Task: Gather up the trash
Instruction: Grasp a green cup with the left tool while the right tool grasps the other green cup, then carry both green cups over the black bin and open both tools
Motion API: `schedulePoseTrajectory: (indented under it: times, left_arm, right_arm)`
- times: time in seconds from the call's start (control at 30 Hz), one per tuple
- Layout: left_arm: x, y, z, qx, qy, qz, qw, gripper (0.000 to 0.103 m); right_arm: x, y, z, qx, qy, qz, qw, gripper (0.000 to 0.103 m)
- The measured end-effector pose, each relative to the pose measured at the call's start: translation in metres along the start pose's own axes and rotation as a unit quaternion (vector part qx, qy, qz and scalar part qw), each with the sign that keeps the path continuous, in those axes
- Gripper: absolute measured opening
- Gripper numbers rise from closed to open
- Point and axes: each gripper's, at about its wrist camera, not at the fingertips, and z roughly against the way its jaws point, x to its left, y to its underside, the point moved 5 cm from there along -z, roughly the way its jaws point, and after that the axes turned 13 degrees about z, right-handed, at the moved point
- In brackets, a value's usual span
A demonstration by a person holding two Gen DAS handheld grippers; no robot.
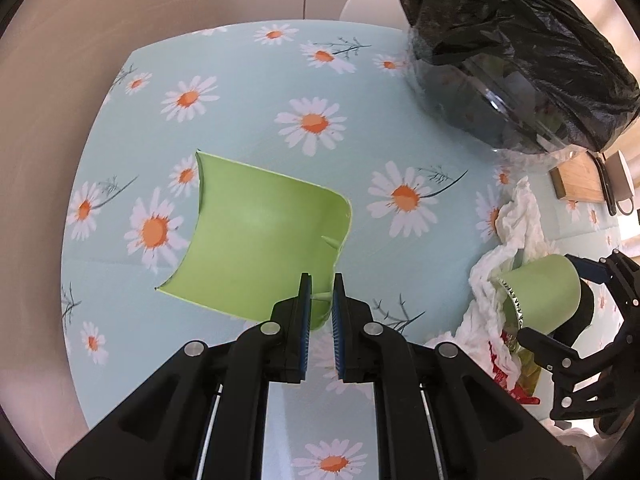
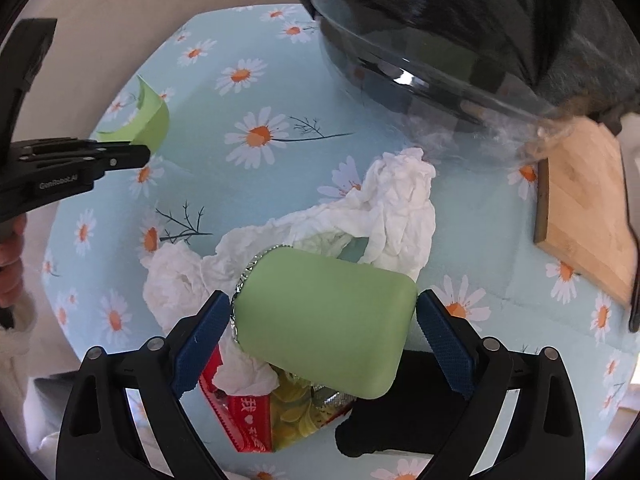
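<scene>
The right gripper [image 2: 324,322] holds a green cup [image 2: 326,322] over the tissue pile [image 2: 394,204]; the black-lined bin [image 2: 460,28] lies at one o'clock. The left gripper [image 1: 321,294] pinches a green cup piece [image 1: 260,236].

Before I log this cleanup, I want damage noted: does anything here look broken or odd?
Yes. The green piece pinched in the left gripper is a torn, curled-open cup wall, not a whole cup. The right gripper holds an intact green cup above crumpled tissue and a snack wrapper.
</scene>
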Motion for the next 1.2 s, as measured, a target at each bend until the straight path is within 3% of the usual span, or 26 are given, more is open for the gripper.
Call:
schedulePoseTrajectory:
  times: [0.23, 0.53, 0.63, 0.93, 1.2]
  left_arm:
    - [0.005, 0.012, 0.001, 0.0, -0.01, 0.022, 0.9997, 0.01]
    - [0.003, 0.031, 0.016, -0.003, -0.017, 0.047, 0.9988, 0.01]
    - [0.001, 0.036, 0.023, -0.008, -0.018, 0.053, 0.9984, 0.01]
    - [-0.011, 0.046, 0.053, -0.022, -0.024, 0.061, 0.9976, 0.01]
    - [-0.028, 0.043, 0.092, -0.049, -0.038, 0.041, 0.9972, 0.01]
  right_arm:
    - [0.008, -0.001, -0.006, 0.014, 0.013, 0.024, 1.0, 0.092]
    - [-0.019, 0.013, 0.006, 0.007, -0.067, -0.032, 0.997, 0.089]
    - [-0.027, 0.016, 0.018, -0.002, -0.069, -0.038, 0.997, 0.089]
    - [-0.054, 0.015, 0.068, -0.051, -0.058, -0.044, 0.996, 0.089]
    - [-0.08, 0.018, 0.134, -0.127, -0.043, -0.056, 0.989, 0.089]
